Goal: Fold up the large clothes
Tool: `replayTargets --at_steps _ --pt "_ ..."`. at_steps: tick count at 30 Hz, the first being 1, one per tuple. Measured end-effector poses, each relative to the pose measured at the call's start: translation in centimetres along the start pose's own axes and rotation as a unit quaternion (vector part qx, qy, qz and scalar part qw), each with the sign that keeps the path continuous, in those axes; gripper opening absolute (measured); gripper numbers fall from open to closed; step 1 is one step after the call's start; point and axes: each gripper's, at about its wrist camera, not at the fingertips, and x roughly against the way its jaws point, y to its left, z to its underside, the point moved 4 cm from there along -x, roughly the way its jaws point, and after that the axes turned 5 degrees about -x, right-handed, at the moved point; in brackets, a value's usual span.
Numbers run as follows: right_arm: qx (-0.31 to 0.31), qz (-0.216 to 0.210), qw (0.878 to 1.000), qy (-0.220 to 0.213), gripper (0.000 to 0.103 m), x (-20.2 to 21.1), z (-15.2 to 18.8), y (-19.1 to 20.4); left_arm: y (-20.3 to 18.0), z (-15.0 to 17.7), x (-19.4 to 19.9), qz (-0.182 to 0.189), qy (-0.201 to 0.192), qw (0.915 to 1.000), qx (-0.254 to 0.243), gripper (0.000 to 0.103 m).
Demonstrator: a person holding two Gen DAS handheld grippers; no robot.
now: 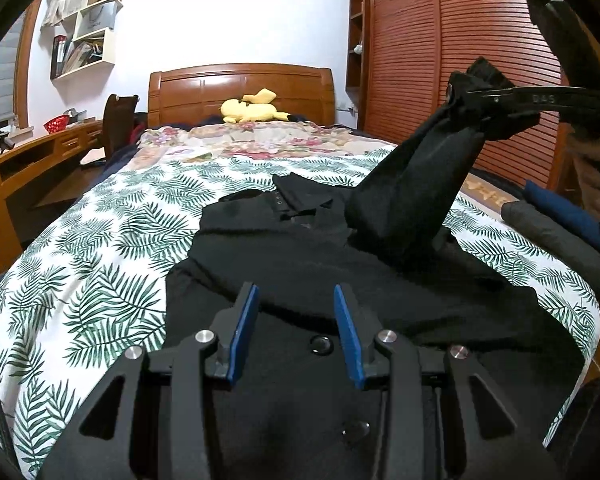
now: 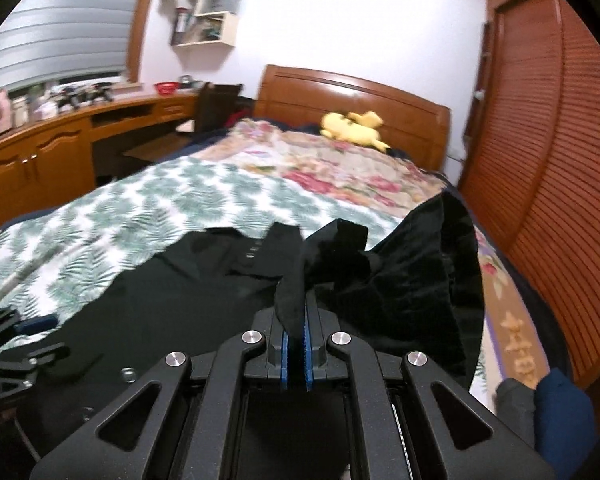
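Bed (image 1: 100,216) with leaf-print cover, floral quilt beyond it. Wooden headboard (image 1: 242,90) at bed's far end against white wall (image 1: 228,12). Slatted wooden wardrobe doors (image 1: 452,72) right of bed. Wooden desk (image 2: 52,160) left of bed, window blind (image 2: 64,36) above desk, white wall shelves (image 1: 88,32) left of headboard.

I see the black shirt (image 1: 300,256) spread collar-away on the leaf-print bedspread (image 1: 100,264) — one sleeve (image 1: 404,192) lifted, pinched upward.

Bed (image 1: 80,280): black shirt (image 1: 300,264), yellow plush (image 1: 252,110).
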Motion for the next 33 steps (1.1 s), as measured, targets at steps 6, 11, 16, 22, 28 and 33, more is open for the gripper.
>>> replayTargets --at_steps 6,11,16,22,28,33 --pt "0.030 -0.043 0.999 -0.004 0.003 1.2 0.2 5.0 1.1 0.0 0.9 -0.010 -0.005 0.9999 0.004 0.038" --pt "0.039 -0.062 0.997 0.001 0.036 2.0 0.4 7.9 2.8 0.0 2.0 -0.026 -0.010 0.9995 0.013 0.038" --pt "0.046 -0.097 0.994 -0.012 0.054 4.0 0.3 10.4 4.7 0.3 3.2 -0.044 -0.012 0.9986 0.028 0.038" --pt "0.044 -0.118 0.992 -0.016 0.057 6.2 1.1 11.6 6.5 1.2 4.4 -0.062 -0.011 0.9973 0.039 0.038" --pt "0.021 -0.111 0.994 0.012 0.057 6.1 4.0 9.7 5.7 2.1 4.9 -0.056 -0.003 0.9981 0.026 0.038" --pt "-0.005 -0.092 0.995 0.035 0.057 5.2 7.1 7.3 3.3 3.0 5.0 -0.030 0.007 0.9995 0.008 0.038"
